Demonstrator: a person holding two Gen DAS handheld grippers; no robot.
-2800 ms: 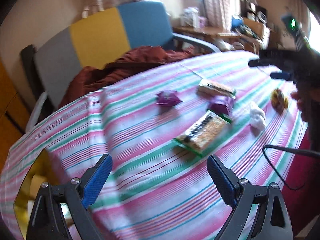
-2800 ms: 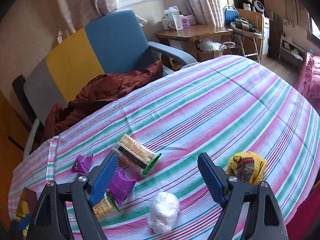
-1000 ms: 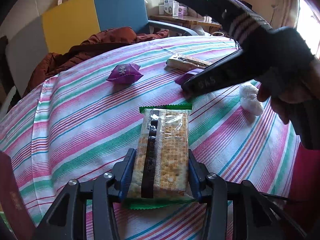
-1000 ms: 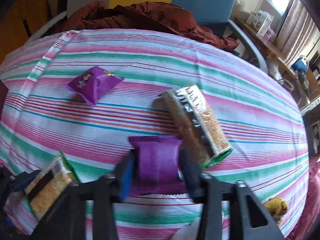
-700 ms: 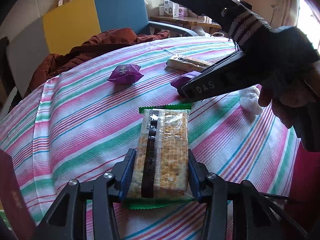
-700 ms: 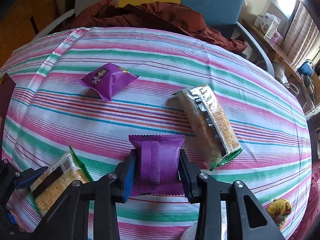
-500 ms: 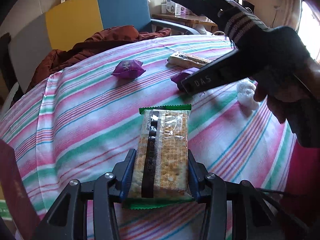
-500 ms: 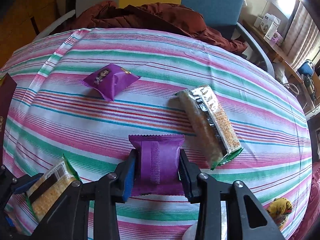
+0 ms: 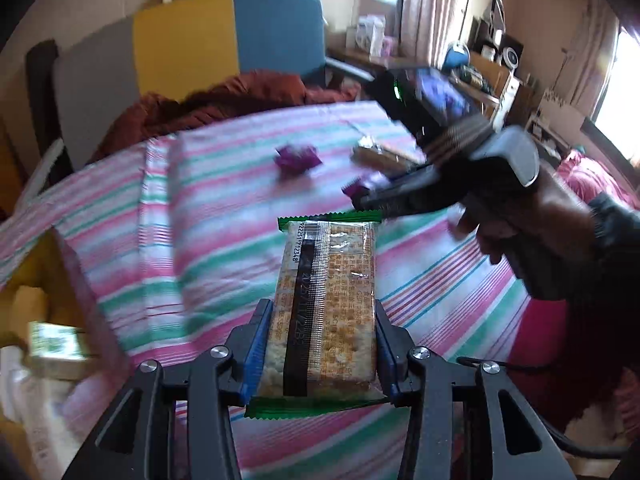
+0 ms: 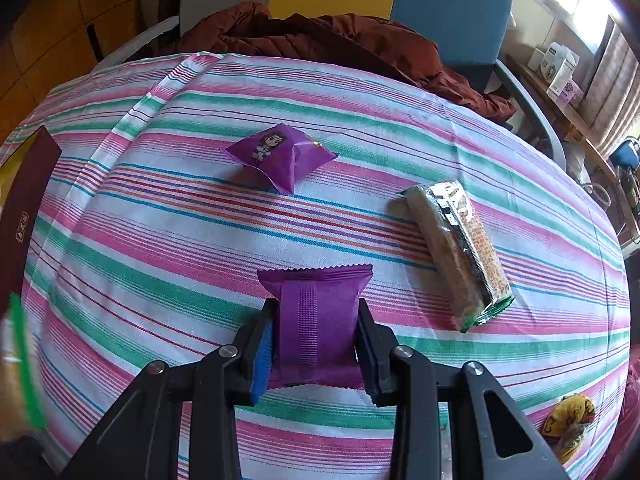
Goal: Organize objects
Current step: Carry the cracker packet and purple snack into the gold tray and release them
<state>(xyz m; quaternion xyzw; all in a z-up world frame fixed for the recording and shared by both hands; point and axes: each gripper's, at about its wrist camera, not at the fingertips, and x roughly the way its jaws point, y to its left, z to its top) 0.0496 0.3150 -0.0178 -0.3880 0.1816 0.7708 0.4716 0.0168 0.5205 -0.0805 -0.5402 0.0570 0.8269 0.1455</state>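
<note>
My left gripper point(image 9: 320, 320) is shut on a cracker pack point(image 9: 328, 304) with green ends, held above the striped tablecloth point(image 9: 224, 240). My right gripper point(image 10: 316, 324) is shut on a purple snack packet point(image 10: 316, 312) and holds it over the cloth point(image 10: 160, 248); it also shows in the left wrist view point(image 9: 362, 200), with the packet's end point(image 9: 354, 189) sticking out. A second purple packet point(image 10: 280, 156) and a second cracker pack point(image 10: 456, 248) lie on the cloth further back, also in the left wrist view point(image 9: 298, 158) point(image 9: 380, 156).
A dark red box flap point(image 10: 20, 216) and yellow box interior point(image 9: 32, 300) with a small green-white pack point(image 9: 56, 344) sit at the table's left end. A yellow wrapped item point(image 10: 568, 424) lies at the right. A chair point(image 9: 224, 48) with a brown jacket point(image 10: 320, 40) stands behind.
My left gripper has lifted and swung left with the cracker pack, bringing the open box into view. My right gripper still holds the purple packet, slightly raised.
</note>
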